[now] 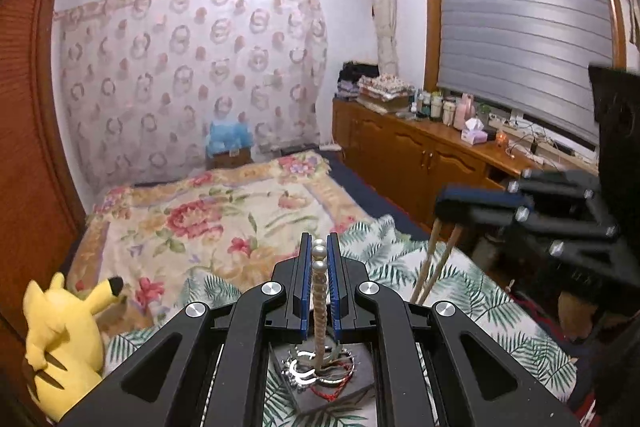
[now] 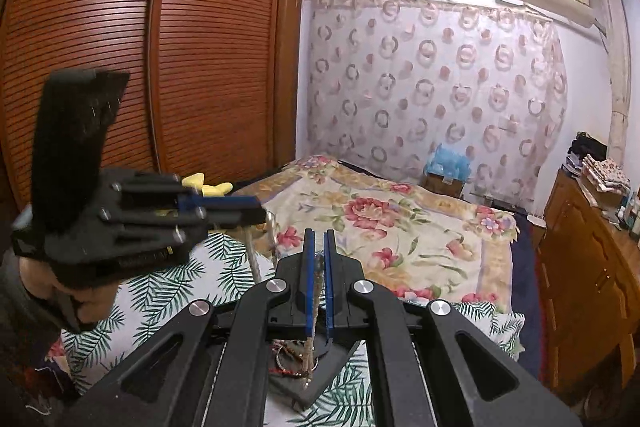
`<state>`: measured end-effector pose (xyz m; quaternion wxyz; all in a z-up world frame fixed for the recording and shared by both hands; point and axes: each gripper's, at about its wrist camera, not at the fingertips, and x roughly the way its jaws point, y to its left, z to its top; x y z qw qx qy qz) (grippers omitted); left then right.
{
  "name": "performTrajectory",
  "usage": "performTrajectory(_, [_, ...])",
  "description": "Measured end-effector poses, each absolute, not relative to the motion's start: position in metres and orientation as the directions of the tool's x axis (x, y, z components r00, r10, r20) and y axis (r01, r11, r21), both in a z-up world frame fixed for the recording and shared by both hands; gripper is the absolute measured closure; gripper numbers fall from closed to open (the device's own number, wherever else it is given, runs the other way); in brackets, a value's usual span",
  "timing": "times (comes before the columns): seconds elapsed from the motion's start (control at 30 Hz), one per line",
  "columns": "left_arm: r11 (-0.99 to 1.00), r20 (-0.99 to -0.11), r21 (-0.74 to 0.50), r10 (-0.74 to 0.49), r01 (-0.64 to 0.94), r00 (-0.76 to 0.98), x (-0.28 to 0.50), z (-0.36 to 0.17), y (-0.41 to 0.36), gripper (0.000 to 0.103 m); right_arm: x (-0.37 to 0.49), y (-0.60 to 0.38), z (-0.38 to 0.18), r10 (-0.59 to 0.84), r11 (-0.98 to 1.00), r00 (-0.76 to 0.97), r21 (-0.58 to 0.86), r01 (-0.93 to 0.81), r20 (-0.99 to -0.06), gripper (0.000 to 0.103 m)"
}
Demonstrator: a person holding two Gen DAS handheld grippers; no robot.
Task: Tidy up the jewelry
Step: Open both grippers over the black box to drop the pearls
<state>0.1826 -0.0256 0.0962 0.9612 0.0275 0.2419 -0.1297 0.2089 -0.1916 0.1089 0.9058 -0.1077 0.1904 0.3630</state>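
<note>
My left gripper [image 1: 319, 247] is shut on a pearl necklace [image 1: 319, 291] whose strand hangs down between the blue pads. Below it a dark tray [image 1: 362, 359] holds a tangle of silver rings, bracelets and a red cord [image 1: 320, 373]. My right gripper [image 2: 319, 239] is shut on a beige beaded strand [image 2: 314, 311] that hangs toward the same tray [image 2: 332, 363]. In the left wrist view the right gripper [image 1: 476, 205] holds two pale strands [image 1: 434, 263] hanging down. In the right wrist view the left gripper [image 2: 224, 207] holds pale strands [image 2: 260, 251] too.
The tray lies on a palm-leaf cloth [image 1: 460, 291] over a floral bedspread [image 1: 224, 211]. A yellow Pikachu plush [image 1: 60, 335] sits at the left. A wooden cabinet [image 1: 420, 155] with bottles and tissues runs along the right; a slatted wardrobe [image 2: 120, 59] stands at the left.
</note>
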Motion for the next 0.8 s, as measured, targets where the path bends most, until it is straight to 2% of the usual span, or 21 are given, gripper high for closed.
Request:
performTrajectory(0.33, [0.970,-0.600,-0.038,-0.214,0.240,0.771,0.201,0.016,-0.020,0.096,0.253,-0.168,0.047,0.597,0.703,0.598,-0.011,-0.711,-0.535,0.098])
performTrajectory(0.5, [0.974,-0.625,-0.038,-0.198,0.224,0.755,0.200,-0.003,-0.018,0.094,0.266,-0.159,0.015,0.585,0.704,0.561,0.023,-0.710,-0.586,0.097])
performTrajectory(0.57, [0.975,-0.628,-0.037,-0.192,0.217,0.754,0.198,-0.006,-0.016,0.082,0.269,-0.156,0.003,0.573,0.710,0.556,0.025,-0.704,-0.603,0.097])
performTrajectory(0.7, [0.978,-0.633,-0.031,-0.178,0.205,0.754,0.188,-0.012,-0.015,0.076,0.266,-0.154,-0.009,0.569,0.715,0.553,0.033,-0.699,-0.609,0.097])
performTrajectory(0.8, [0.980,-0.633,-0.027,-0.170,0.198,0.755,0.174,-0.015,-0.010,0.065,0.257,-0.157,-0.013,0.563,0.720,0.560,0.028,-0.693,-0.608,0.096])
